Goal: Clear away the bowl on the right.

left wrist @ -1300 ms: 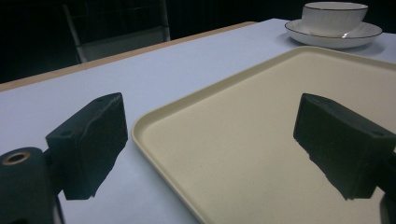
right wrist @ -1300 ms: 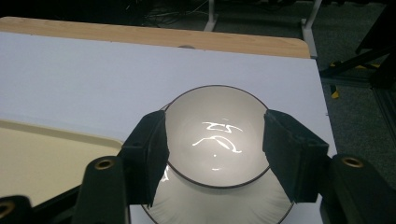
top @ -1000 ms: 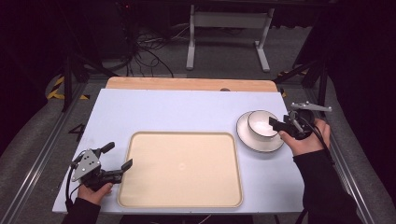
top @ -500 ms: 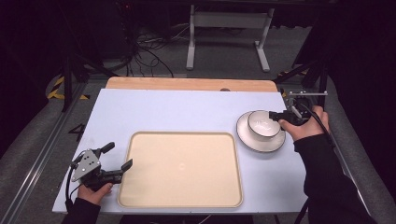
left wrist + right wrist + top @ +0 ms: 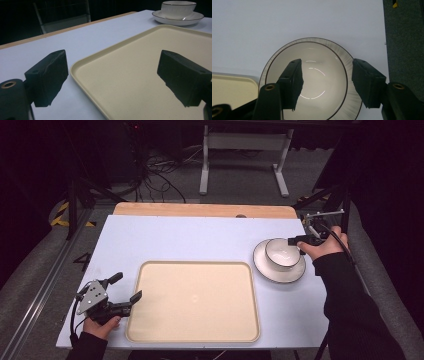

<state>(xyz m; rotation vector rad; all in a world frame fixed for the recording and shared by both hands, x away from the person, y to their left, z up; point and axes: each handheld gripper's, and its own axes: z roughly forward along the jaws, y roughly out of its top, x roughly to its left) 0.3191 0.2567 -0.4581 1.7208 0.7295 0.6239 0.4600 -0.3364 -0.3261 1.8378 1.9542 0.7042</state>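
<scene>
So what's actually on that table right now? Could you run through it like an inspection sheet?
Surface: pale blue table top, wooden strip at its far edge.
Job's things: white cup standing on saucer; beige tray, nothing on it.
Clutter: nothing seen.
Grippers: right gripper open, one jaw inside the cup, one outside; left gripper open by the tray's near left corner.
Cables: cable over the right hand; tangle on the floor beyond.
Surroundings: dark room, metal stand.

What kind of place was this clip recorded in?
Probably a lab or recording studio, not a kitchen: the table stands among dark surroundings, loose cables lie on the floor behind it, and a metal stand sits beyond.
</scene>
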